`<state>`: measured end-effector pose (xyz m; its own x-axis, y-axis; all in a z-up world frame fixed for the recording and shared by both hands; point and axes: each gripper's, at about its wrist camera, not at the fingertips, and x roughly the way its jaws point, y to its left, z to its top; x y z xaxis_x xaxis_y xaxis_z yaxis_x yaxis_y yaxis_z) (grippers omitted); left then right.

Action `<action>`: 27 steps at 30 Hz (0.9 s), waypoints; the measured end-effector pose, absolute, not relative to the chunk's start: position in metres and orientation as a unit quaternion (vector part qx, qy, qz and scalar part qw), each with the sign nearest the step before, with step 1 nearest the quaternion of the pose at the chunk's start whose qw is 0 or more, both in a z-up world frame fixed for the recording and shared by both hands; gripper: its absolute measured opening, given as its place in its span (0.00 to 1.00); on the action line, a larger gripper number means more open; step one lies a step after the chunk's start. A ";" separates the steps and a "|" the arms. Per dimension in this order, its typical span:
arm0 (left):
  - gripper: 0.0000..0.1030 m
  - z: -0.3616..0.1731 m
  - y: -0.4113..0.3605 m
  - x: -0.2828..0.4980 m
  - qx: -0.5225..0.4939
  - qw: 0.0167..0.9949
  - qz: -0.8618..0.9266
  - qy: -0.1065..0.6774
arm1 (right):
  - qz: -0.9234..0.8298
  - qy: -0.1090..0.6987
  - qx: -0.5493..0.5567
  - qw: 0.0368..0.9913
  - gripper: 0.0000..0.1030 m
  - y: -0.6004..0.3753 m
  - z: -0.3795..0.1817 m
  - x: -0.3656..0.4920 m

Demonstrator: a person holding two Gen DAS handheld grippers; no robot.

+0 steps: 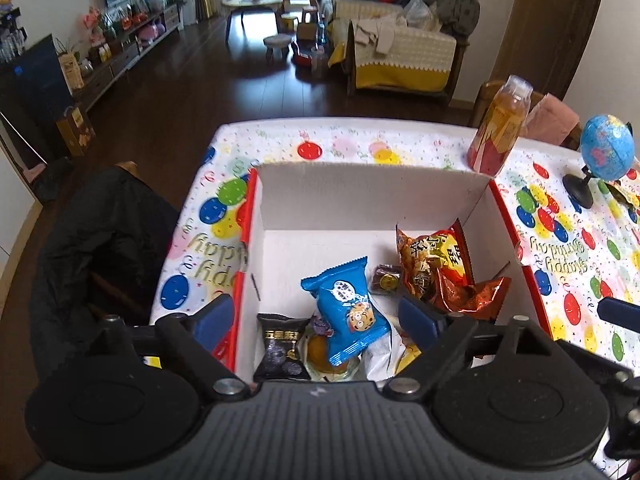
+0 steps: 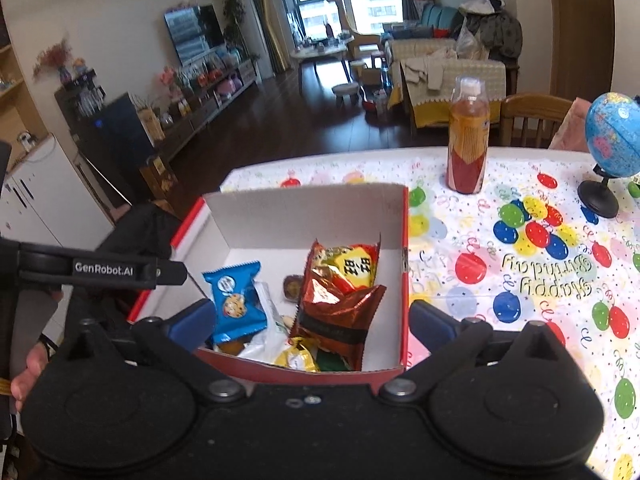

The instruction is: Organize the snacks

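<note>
Both tongs (image 1: 322, 316) (image 2: 312, 322) wide above snack box (image 2: 304, 208); "GenRobot.AI" on left arm (image 2: 104, 269).

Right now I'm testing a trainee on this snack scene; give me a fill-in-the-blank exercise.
1. The blue cookie packet lies inside the ____.
2. The bottle stands ____ on the tablecloth.
3. Right of the bottle stands a small ____.
4. Both the left claw and right claw are ____.

Missing words: box; upright; globe; open
</note>
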<state>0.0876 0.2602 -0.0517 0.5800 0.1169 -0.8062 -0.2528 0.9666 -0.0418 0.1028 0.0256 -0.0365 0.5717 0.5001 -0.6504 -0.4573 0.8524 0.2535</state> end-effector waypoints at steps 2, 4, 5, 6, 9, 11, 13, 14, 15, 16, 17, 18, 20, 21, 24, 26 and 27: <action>0.87 -0.045 0.261 0.078 -0.079 0.891 0.103 0.436 | 0.272 0.365 0.029 0.890 1.00 0.024 -0.032 0.096; 0.87 -0.039 0.260 0.070 -0.081 0.895 0.096 0.428 | 0.275 0.352 0.028 0.894 1.00 0.021 -0.027 0.088; 0.87 -0.036 0.260 0.065 -0.082 0.897 0.096 0.424 | 0.275 0.348 0.028 0.896 1.00 0.020 -0.025 0.085; 0.87 -0.033 0.259 0.060 -0.082 0.898 0.095 0.421 | 0.276 0.344 0.028 0.897 1.00 0.020 -0.023 0.082; 0.87 -0.027 0.256 0.048 -0.080 0.901 0.098 0.416 | 0.273 0.338 0.036 0.900 1.00 0.016 -0.018 0.075; 0.87 -0.024 0.254 0.040 -0.081 0.902 0.097 0.413 | 0.273 0.335 0.043 0.901 1.00 0.015 -0.016 0.070; 0.87 -0.022 0.252 0.033 -0.080 0.902 0.097 0.412 | 0.272 0.328 0.043 0.904 1.00 0.013 -0.013 0.065; 0.87 -0.021 0.251 0.030 -0.081 0.902 0.098 0.412 | 0.269 0.325 0.043 0.906 1.00 0.013 -0.013 0.061; 0.87 -0.020 0.250 0.026 -0.082 0.903 0.099 0.411 | 0.268 0.322 0.044 0.907 1.00 0.012 -0.012 0.058; 0.87 -0.019 0.248 0.022 -0.082 0.903 0.099 0.409 | 0.267 0.318 0.045 0.908 1.00 0.012 -0.011 0.055; 0.87 -0.019 0.246 0.018 -0.080 0.904 0.099 0.409 | 0.267 0.315 0.045 0.910 1.00 0.012 -0.011 0.052; 0.87 -0.019 0.243 0.015 -0.077 0.904 0.099 0.408 | 0.266 0.312 0.043 0.911 1.00 0.012 -0.011 0.049; 0.87 -0.019 0.239 0.009 -0.076 0.904 0.098 0.409 | 0.256 0.308 0.040 0.915 1.00 0.013 -0.011 0.042; 0.87 -0.018 0.237 0.007 -0.077 0.905 0.097 0.408 | 0.253 0.307 0.045 0.916 1.00 0.014 -0.012 0.040; 0.87 -0.019 0.231 -0.001 -0.072 0.907 0.100 0.404 | 0.248 0.310 0.066 0.915 1.00 0.012 -0.012 0.036; 0.87 -0.020 0.229 -0.004 -0.074 0.907 0.103 0.402 | 0.244 0.311 0.072 0.916 1.00 0.011 -0.014 0.033; 0.87 -0.020 0.228 -0.006 -0.076 0.907 0.104 0.402 | 0.245 0.310 0.074 0.916 1.00 0.011 -0.014 0.031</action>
<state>-0.0056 0.2283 -0.0199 0.6551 0.1271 -0.7448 -0.2487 0.9671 -0.0537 0.0314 0.0110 -0.0138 0.6872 0.4950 -0.5317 -0.4035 0.8687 0.2873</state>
